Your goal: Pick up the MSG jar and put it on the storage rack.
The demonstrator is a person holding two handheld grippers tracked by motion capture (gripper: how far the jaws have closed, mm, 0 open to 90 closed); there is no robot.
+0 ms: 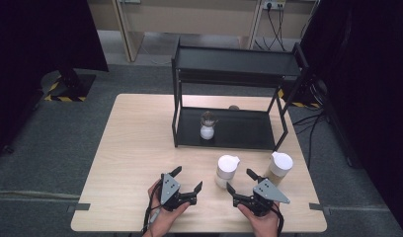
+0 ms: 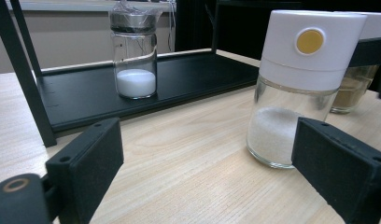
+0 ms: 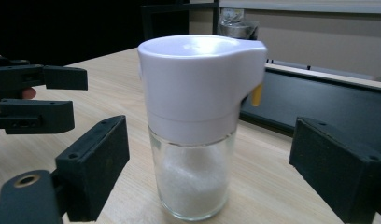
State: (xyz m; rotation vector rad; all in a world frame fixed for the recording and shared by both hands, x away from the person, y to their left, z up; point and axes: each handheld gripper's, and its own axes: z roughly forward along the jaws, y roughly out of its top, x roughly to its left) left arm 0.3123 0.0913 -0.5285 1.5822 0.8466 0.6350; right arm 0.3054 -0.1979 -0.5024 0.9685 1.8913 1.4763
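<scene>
The white-capped shaker [image 3: 198, 126], smooth breakable glass, is framed between the unclenched right gripper [image 3: 207, 186] jaws, untouched; the glass body below the cap is best gripped. The left gripper [image 1: 188, 184] is likewise unclenched, empty.

Second white-capped jar [image 2: 354, 84] half hidden behind the near dispenser [image 2: 296, 88], top cut by frame edge; small round thing [image 1: 233, 107] behind rack [image 1: 288, 129] too small to identify; shelf jar [image 3: 237, 23] top cropped, blurred.

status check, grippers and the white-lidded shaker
Left gripper open, idle. Right gripper open, straddling white-lidded shaker, pads not touching. Second shaker close beside; rack behind.
</scene>
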